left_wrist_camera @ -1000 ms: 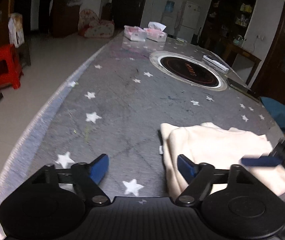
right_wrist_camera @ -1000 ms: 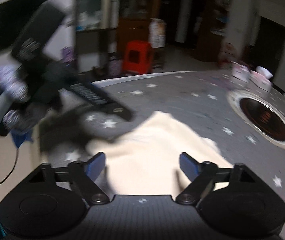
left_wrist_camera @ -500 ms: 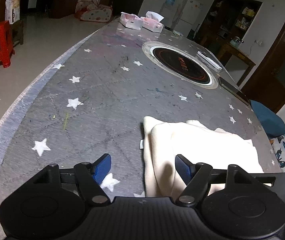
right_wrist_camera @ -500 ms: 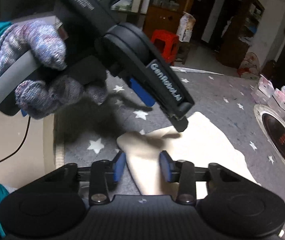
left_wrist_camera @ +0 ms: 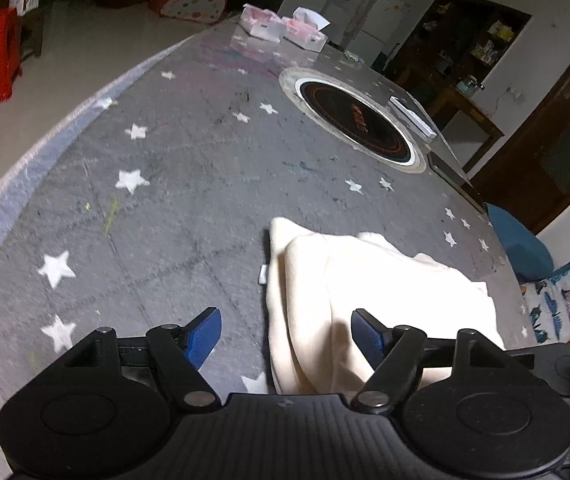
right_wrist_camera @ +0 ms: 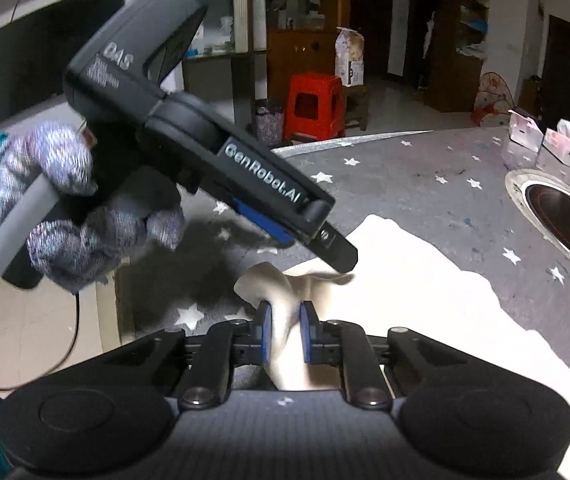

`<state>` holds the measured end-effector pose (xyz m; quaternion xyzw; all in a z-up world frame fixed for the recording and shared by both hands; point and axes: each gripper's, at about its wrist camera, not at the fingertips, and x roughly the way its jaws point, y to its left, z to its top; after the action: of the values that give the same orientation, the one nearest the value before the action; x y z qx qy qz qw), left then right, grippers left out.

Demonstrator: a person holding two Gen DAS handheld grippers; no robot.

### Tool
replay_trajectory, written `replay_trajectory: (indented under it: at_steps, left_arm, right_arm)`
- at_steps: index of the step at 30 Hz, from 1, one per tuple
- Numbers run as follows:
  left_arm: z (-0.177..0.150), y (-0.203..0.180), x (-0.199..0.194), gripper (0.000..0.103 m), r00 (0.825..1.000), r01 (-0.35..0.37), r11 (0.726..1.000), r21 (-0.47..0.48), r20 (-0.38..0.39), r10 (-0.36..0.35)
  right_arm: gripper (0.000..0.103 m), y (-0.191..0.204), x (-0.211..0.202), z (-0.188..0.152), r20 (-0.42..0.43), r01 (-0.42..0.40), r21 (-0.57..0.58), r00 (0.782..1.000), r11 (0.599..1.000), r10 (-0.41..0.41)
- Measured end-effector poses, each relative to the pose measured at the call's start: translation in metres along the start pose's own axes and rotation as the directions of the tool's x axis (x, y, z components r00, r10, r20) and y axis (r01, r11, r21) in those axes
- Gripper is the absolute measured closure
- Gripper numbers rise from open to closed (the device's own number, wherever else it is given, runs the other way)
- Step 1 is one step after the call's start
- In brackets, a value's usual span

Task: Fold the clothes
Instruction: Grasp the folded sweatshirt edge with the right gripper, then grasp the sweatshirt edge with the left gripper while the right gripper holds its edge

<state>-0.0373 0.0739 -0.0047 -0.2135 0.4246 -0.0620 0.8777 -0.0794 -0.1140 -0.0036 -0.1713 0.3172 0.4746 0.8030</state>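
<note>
Star-patterned table [left_wrist_camera: 205, 168] | left hand-held gripper [left_wrist_camera: 285, 330] spread wide, empty | right hand-held gripper [right_wrist_camera: 285, 334] pinching cream garment [right_wrist_camera: 425, 300] corner

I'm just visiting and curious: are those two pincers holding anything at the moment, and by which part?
The right gripper is shut on the cream garment, pinching a bunched corner at its near edge. The left gripper is open above the garment, holding nothing.

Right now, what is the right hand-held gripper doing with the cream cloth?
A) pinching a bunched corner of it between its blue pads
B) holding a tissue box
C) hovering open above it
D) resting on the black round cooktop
A: the right hand-held gripper has its blue pads closed on a bunched corner of the cream cloth.
</note>
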Motion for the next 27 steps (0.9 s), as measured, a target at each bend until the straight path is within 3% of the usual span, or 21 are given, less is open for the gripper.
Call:
replay_trajectory:
  at_steps: [14,23,25,27]
  left_arm:
    - [0.002,0.014,0.005,0.028,0.989,0.131,0.964,-0.232,-0.038,-0.143]
    - [0.006,0.008,0.019,0.031,0.976,0.179,0.941,-0.288,-0.065,-0.206]
    - [0.007,0.006,0.025,0.040,0.972,0.190,0.939,-0.286,-0.076,-0.220]
    - [0.008,0.005,0.031,0.061,0.971,0.186,0.940,-0.287,-0.093,-0.220]
  right_arm:
    - [0.094,-0.022,-0.022,-0.003,0.088,-0.018,0.134,0.996,0.991,0.006]
    - [0.095,-0.023,-0.022,-0.005,0.103,-0.040,0.148,0.994,0.988,0.025]
    - [0.095,-0.021,-0.021,-0.006,0.100,-0.050,0.143,0.994,0.988,0.035]
    - [0.095,-0.020,-0.021,-0.006,0.096,-0.055,0.138,0.995,0.989,0.042]
